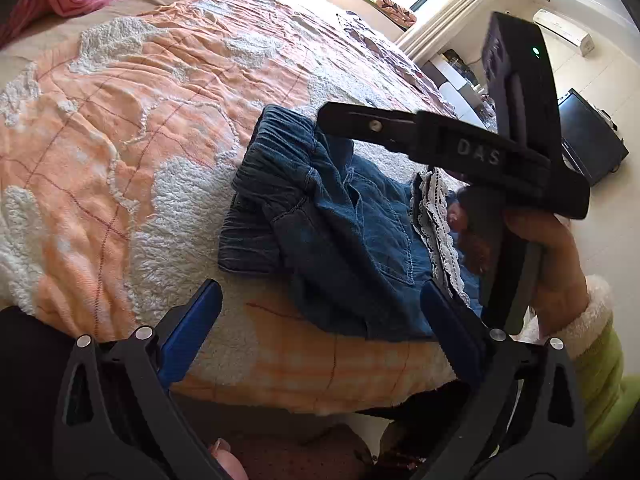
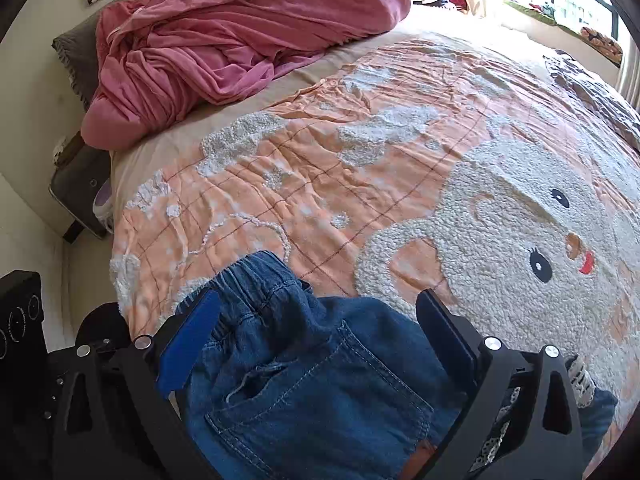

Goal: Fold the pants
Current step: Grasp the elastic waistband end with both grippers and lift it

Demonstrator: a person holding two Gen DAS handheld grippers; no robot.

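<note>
Small blue denim pants [image 1: 320, 216] with an elastic waistband and white lace trim [image 1: 438, 224] lie folded in a bundle near the front edge of the bed. My left gripper [image 1: 320, 320] is open and empty, just short of the bundle. My right gripper [image 2: 318, 328] is open above the pants [image 2: 304, 380], its fingers either side of the waistband, holding nothing. The right gripper's body [image 1: 460, 148] shows in the left wrist view, held by a hand over the pants' right side.
The bed is covered by an orange and white fleecy blanket [image 1: 120, 140] with a bear face [image 2: 520, 240]. A pink duvet [image 2: 240, 40] is piled at the headboard. A nightstand [image 2: 80, 196] stands beside the bed. Floor and a dark TV stand [image 1: 588, 140] lie beyond.
</note>
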